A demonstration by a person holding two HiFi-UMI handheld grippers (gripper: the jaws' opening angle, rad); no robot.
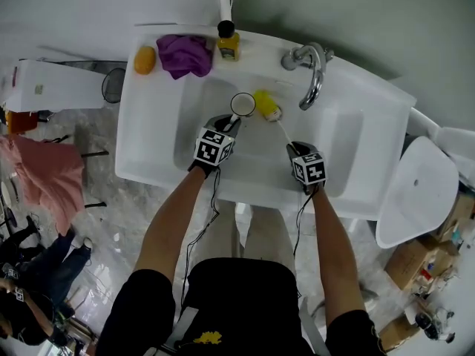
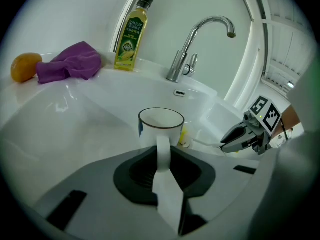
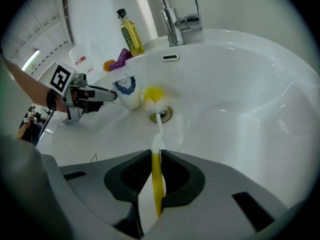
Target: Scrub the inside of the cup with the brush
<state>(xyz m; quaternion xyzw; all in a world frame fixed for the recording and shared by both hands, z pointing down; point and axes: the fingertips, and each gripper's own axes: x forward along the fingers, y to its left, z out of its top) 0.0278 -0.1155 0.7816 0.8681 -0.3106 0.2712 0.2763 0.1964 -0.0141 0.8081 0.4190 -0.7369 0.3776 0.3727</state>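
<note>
My left gripper (image 2: 162, 170) was clamped on the handle of the cup (image 2: 161, 126), the white loop pinched between the jaws. The cup stood upright, mouth up, low in the sink (image 1: 356, 150); whether it rested on the basin floor I could not tell. My right gripper (image 3: 156, 171) was closed on the yellow grip of the brush (image 3: 154, 95), whose thin white stem ran ahead to a yellow bristle head. That head lay just beside the cup, at its outer wall, not inside it.

So I judged the task barely begun. Both things were in hand and brought together in the basin, but no scrubbing of the inside showed. What was left, as I read it, was to lift the bristles over the rim, push them into the cup and work them round its wall and bottom.

The head view gave the layout from above: the cup's open mouth next to the bristles, the faucet (image 1: 312, 76), and on the back ledge an orange (image 1: 144, 59), a purple cloth (image 1: 184, 54) and an oil bottle (image 1: 228, 41). It hid both grips under the marker cubes. The left gripper view showed the handle in my jaws but only a sliver of yellow behind the cup. The right gripper view alone showed the drain (image 3: 162, 114) below the bristles — and a blue print on the cup's side.
</note>
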